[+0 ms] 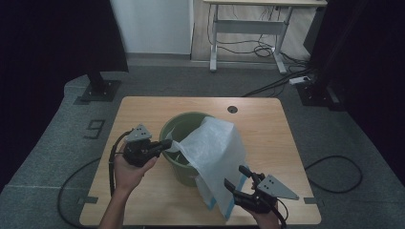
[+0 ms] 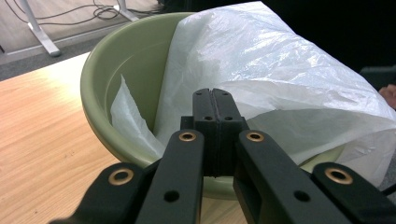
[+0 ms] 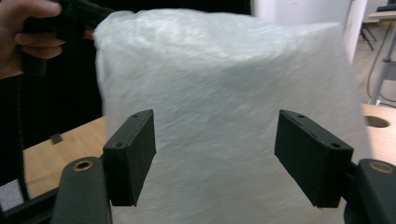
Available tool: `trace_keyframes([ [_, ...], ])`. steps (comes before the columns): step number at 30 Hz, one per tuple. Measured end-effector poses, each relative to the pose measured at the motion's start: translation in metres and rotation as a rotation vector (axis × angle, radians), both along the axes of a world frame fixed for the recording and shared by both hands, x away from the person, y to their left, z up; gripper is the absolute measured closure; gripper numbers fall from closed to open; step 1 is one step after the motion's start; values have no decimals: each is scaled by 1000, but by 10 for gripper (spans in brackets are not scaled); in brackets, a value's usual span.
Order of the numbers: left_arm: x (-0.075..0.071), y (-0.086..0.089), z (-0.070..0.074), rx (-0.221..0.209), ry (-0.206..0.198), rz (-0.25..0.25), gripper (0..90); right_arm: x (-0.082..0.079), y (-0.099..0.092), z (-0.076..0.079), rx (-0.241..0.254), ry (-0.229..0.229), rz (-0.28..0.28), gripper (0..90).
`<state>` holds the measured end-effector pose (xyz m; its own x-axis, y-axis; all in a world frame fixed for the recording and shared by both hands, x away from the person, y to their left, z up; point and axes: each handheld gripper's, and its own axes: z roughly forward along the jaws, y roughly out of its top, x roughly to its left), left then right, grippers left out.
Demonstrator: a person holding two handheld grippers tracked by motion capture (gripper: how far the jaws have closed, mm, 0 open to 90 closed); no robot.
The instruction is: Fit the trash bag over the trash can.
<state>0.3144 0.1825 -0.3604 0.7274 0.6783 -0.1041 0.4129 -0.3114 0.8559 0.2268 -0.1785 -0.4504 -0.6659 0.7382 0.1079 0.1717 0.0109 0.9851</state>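
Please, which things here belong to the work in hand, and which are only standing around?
In use:
white plastic bag
green bin
left gripper, shut on the bag edge
right gripper, open

Standing around:
desk frame
floor cables

Dim room, dark edges; table (image 1: 143, 114) evenly lit; white bag (image 3: 224, 93) motion-blurred in right gripper view.
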Motion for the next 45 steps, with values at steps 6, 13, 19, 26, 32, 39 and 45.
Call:
trace_keyframes([
  [6,0,-2,-1,-1,4,-6,899,-11,15,-11,-6,37,42,253],
  [13,0,-4,-2,-2,7,-12,899,-16,26,-22,10,81,48,227],
  [19,0,-4,-2,-4,9,-14,899,-22,37,-33,-25,97,55,218],
  [26,-1,-5,-2,-2,9,-21,899,-19,38,-44,-115,74,-42,465],
  [32,-2,-6,-1,-2,3,-33,899,-10,27,-44,-165,30,-124,855],
  [39,-3,-2,-4,4,9,-38,899,-2,12,-17,-114,-52,-179,889],
  [45,-3,-4,-11,21,30,-65,899,1,9,19,-81,-138,-190,889],
])
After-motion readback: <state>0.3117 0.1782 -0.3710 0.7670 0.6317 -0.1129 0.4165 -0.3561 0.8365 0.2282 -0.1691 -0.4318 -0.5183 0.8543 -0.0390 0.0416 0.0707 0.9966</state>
